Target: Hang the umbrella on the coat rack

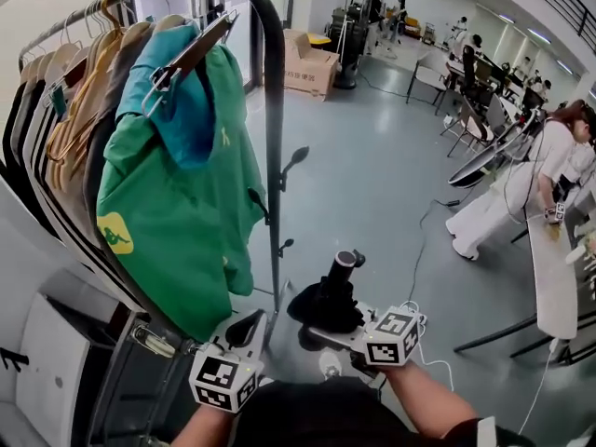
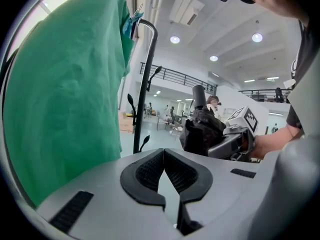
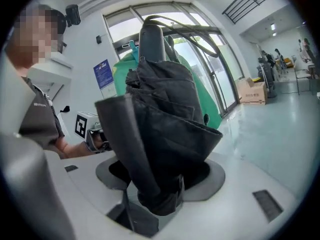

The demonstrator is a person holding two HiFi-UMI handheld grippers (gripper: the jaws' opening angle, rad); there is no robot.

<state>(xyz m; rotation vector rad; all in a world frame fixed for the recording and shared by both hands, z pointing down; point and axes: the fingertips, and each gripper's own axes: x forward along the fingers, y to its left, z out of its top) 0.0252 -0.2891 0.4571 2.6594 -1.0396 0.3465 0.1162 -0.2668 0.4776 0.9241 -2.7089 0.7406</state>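
Nearest, along the bottom of the head view, the left gripper [image 1: 244, 331] sat centre-left. The right gripper [image 1: 328, 329] was just beside it, clamped on the folded black umbrella [image 1: 331, 296], which stood handle end up. The coat rack [image 1: 274, 156] rose through the centre, its post carrying small side hooks [image 1: 292, 161] above the umbrella.

In the left gripper view the jaws met with nothing between them, and a green shirt [image 2: 65, 99] filled the left.

In the right gripper view the jaws pinched the umbrella's lower folds. The step probably needed a lift to a free hook, with release only once the umbrella hung securely.

One umbrella [image 1: 326, 301], one coat rack [image 1: 274, 156], perhaps eight hangers [image 1: 93, 28].
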